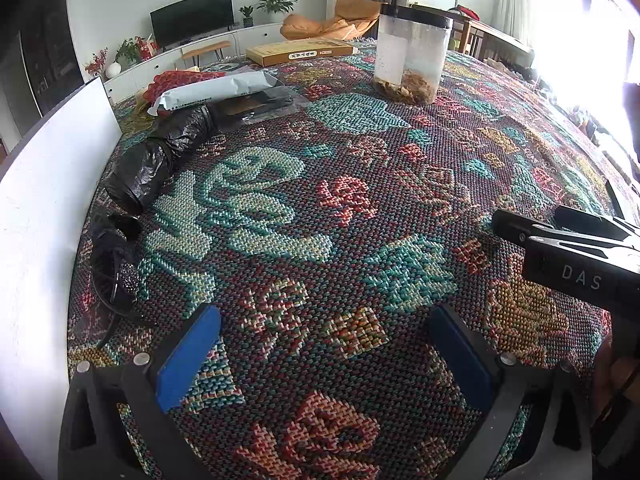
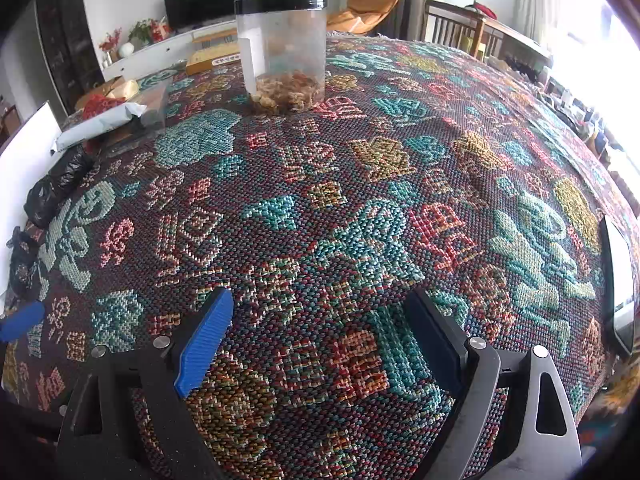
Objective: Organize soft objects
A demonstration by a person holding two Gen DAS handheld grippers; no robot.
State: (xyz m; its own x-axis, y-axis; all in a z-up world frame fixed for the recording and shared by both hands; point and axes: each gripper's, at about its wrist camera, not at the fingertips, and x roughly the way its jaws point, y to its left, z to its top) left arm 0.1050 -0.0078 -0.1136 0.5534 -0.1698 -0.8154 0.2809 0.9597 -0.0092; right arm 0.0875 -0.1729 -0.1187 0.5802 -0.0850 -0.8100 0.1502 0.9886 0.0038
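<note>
A patterned woven cloth [image 1: 344, 208] covers the table. At its left edge lie a crumpled roll of black plastic bag [image 1: 160, 156], a small black bundle [image 1: 114, 256], a grey-white soft mailer [image 1: 216, 90] and something red [image 1: 180, 78] behind it. My left gripper [image 1: 324, 316] hovers over bare cloth, open, nothing between its blue pads. My right gripper [image 2: 320, 300] is also open and empty over the cloth; it shows in the left wrist view as the black right gripper [image 1: 528, 222] at the right. The black bag roll [image 2: 56, 188] lies far to its left.
A clear jar [image 1: 412, 56] with a black lid and dried bits inside stands at the far middle. A flat cardboard box [image 1: 300, 52] lies behind it. A white board [image 1: 52, 184] lines the left edge. A dark-framed screen [image 2: 620, 284] lies at the right.
</note>
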